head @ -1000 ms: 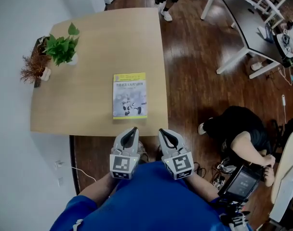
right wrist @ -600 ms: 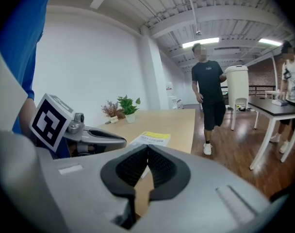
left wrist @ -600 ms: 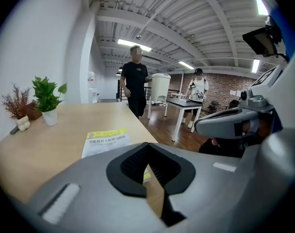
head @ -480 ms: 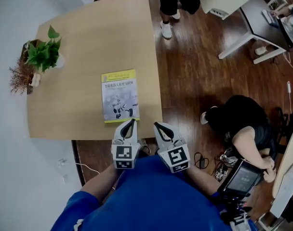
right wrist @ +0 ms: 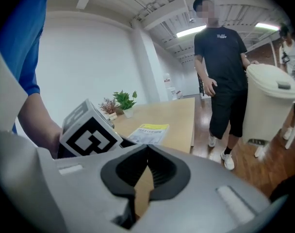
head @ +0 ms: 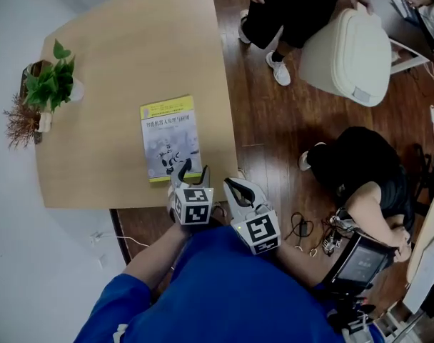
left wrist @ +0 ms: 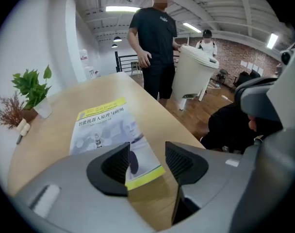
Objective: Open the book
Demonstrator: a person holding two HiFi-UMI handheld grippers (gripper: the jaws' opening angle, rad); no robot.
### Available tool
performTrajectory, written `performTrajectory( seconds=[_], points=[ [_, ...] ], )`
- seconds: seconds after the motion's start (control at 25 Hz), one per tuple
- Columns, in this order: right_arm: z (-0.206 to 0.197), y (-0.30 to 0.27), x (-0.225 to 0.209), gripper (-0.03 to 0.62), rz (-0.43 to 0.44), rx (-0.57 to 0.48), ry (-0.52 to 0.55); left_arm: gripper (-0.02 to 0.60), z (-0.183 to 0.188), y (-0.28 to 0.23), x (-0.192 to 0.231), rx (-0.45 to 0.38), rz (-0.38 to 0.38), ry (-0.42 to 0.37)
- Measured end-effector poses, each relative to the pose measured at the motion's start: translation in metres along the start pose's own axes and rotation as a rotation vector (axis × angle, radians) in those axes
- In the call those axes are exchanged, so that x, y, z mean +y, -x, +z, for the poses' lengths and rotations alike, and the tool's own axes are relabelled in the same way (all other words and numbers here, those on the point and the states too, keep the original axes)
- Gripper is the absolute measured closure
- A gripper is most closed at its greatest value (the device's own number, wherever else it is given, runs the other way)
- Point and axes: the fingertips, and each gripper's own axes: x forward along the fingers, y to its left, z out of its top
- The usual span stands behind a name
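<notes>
As your left gripper drops to the closed yellow-grey paperback book at the light wooden table's near edge, its jaws are opening, gripping nothing; your right gripper keeps its jaws pressed together, empty. Cover grab looks next.

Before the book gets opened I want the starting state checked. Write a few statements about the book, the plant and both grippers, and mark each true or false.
1. The book lies closed on the table. True.
2. The potted plant stands right against the book. False: it stands at the table's left edge, well apart from the book.
3. The right gripper is shut with nothing in it. True.
4. The left gripper is clamped on the book. False: its jaws are opening and the pads press on nothing. The book's near corner only shows between them.
</notes>
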Motion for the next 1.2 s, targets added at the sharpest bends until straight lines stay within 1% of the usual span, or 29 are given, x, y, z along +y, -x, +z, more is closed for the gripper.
performTrajectory(
  seconds=[0.16, 0.28, 0.36, 0.44, 0.6, 0.68, 0.76, 0.88, 1.04, 1.2],
  points=[
    [-0.003, 0.002, -0.005, 0.591, -0.022, 0.001, -0.018, 0.324, -0.002, -0.017, 0.001, 0.059, 0.020, -0.043],
    [-0.004, 0.003, -0.005, 0.592, -0.028, 0.000, -0.028, 0.325, -0.005, -0.026, 0.003, 0.096, 0.039, -0.069],
    [-0.004, 0.004, -0.006, 0.592, -0.030, 0.000, -0.034, 0.327, -0.006, -0.029, 0.004, 0.112, 0.046, -0.075],
    [-0.004, 0.003, -0.007, 0.592, -0.032, 0.001, -0.036, 0.331, -0.006, -0.031, 0.004, 0.112, 0.045, -0.077],
    [-0.004, 0.004, -0.007, 0.591, -0.033, -0.003, -0.038, 0.379, -0.004, -0.027, 0.003, 0.094, 0.043, -0.067],
    [-0.005, 0.003, -0.006, 0.591, -0.029, -0.003, -0.036, 0.393, -0.002, -0.026, 0.003, 0.085, 0.039, -0.058],
    [-0.004, 0.002, -0.004, 0.592, -0.025, -0.006, -0.037, 0.422, 0.000, -0.023, 0.005, 0.079, 0.034, -0.051],
    [-0.001, 0.001, -0.003, 0.592, -0.021, -0.012, -0.044, 0.500, 0.003, -0.020, 0.008, 0.076, 0.028, -0.043],
    [0.002, 0.000, 0.000, 0.592, -0.022, -0.020, -0.045, 0.563, 0.005, -0.013, 0.009, 0.065, -0.003, -0.035],
    [0.009, 0.003, 0.019, 0.592, -0.038, -0.030, -0.030, 0.571, 0.006, 0.005, 0.017, 0.021, -0.043, -0.004]
  ],
)
